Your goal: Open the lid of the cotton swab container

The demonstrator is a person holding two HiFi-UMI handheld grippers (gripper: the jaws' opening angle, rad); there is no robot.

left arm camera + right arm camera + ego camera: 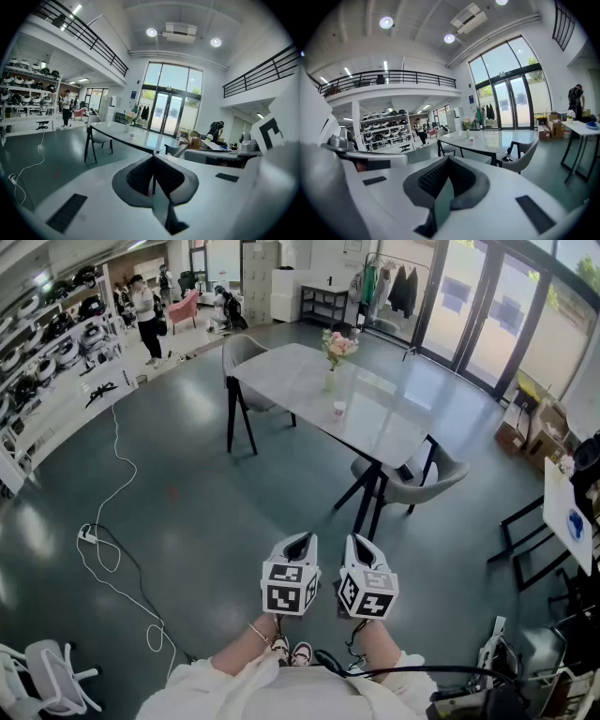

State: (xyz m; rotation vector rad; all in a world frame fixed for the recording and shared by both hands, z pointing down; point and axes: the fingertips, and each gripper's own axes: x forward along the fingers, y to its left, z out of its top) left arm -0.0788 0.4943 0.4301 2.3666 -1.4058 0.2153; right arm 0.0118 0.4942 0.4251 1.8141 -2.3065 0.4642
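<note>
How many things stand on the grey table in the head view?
2: a vase of flowers toward the far end of the table, and a small container near its middle. Smaller things may be hidden.

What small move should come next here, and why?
Probably step toward the table: the small container stands on it, well out of reach, while the left gripper and the right gripper hang shut and empty over the floor.

light: bright daylight via windows (487,315) | tabletop (375,418) glare | fisheye edges, dark corners
</note>
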